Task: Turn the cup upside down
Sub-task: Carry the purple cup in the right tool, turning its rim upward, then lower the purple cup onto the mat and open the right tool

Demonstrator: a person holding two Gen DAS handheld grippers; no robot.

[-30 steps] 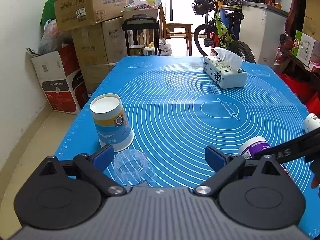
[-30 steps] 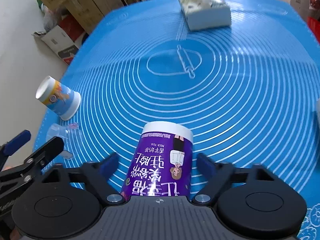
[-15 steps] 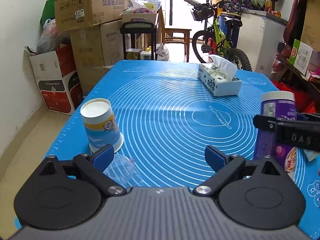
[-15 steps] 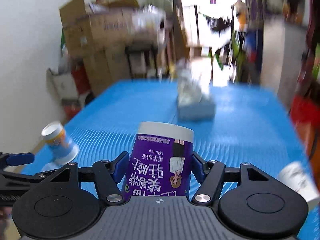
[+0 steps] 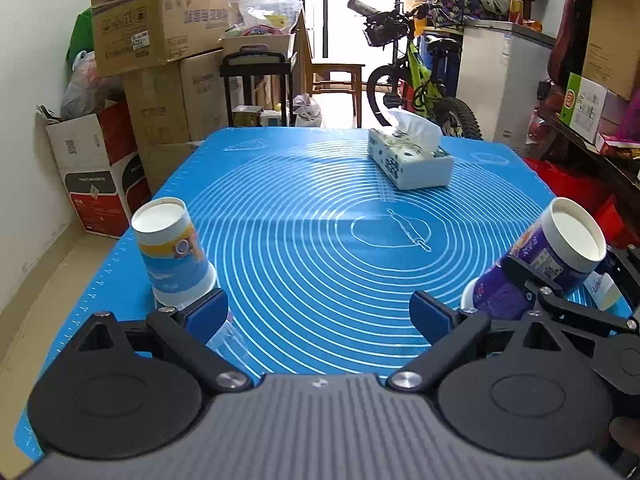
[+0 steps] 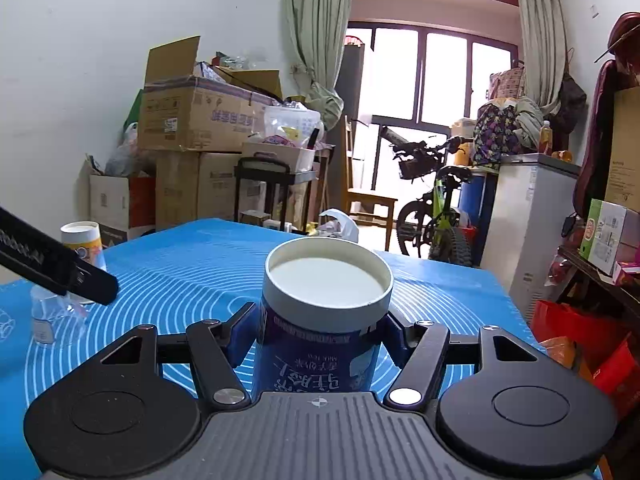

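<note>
Right tongs [image 6: 320,332] clamped on the purple milk-tea cup [image 6: 322,320], blue pads pressed against both sides, low centre of the right wrist view. Cup held tilted, white recessed base [image 6: 326,282] facing up and outward, printed characters reading inverted on the side. In the left wrist view, same cup at the right edge, leaning, wide rim end low and close to the blue baking mat [image 5: 320,248]; contact with the mat not clear from here. So by the look of it: flip largely made, base now uppermost, but cup not yet set down square nor released. Left to do, most likely: level it, seat the rim flat on the worktop, let go.

Left tongs [image 5: 318,314] spread wide, nothing between the pads, hovering low centre of the frame. Just past the left pad, a clear plastic cup [image 5: 228,340], partly hidden. Beyond it, middle left, a blue and yellow paper cup [image 5: 172,252] standing rim-down already. Farther up, right of centre, a tissue box [image 5: 410,160]. Behind the worktop, cardboard boxes [image 5: 156,24] upper left, a bicycle [image 5: 416,76] upper right.
</note>
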